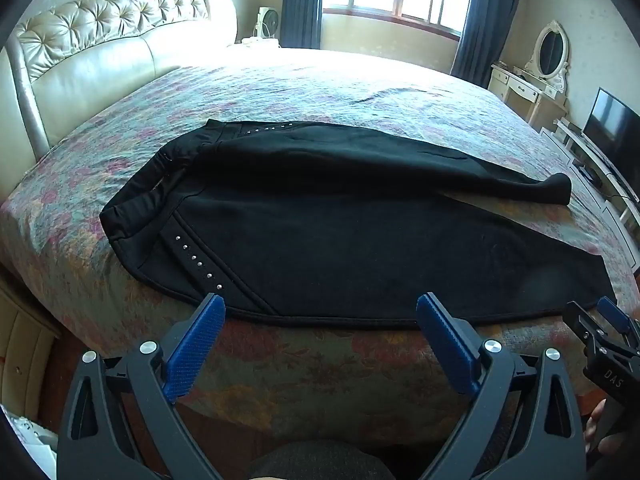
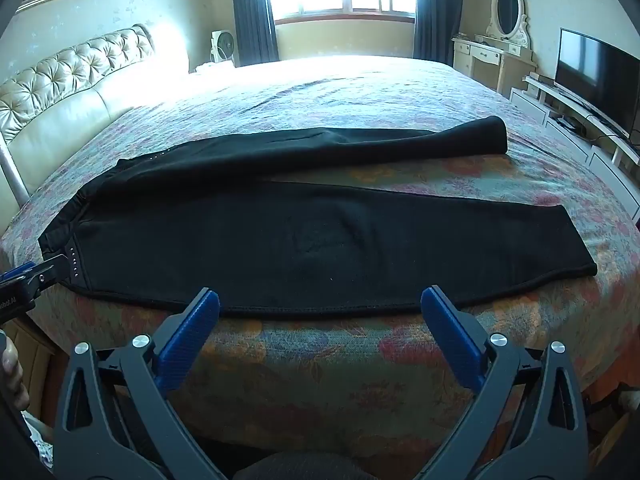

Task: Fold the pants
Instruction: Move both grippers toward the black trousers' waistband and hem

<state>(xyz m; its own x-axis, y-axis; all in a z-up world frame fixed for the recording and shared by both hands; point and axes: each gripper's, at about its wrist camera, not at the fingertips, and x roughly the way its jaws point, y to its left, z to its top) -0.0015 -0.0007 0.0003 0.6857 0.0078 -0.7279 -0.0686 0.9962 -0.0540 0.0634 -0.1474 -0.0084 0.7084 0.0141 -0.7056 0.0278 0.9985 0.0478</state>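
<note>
Black pants (image 1: 320,224) lie spread flat on the bed, waistband to the left, both legs running right. The far leg bunches slightly and ends in a raised cuff (image 2: 486,134). A row of silver studs (image 1: 196,260) marks the near hip. My left gripper (image 1: 320,308) is open and empty, just short of the near edge of the pants by the hip. My right gripper (image 2: 320,300) is open and empty, just short of the near leg's edge around the thigh. Each gripper shows at the edge of the other's view.
The bed has a floral quilt (image 2: 320,360) and a tufted cream headboard (image 1: 100,40) on the left. A TV (image 2: 596,76) on a low stand and a dressing table with an oval mirror (image 2: 506,4) stand at the right. A window with dark curtains is behind.
</note>
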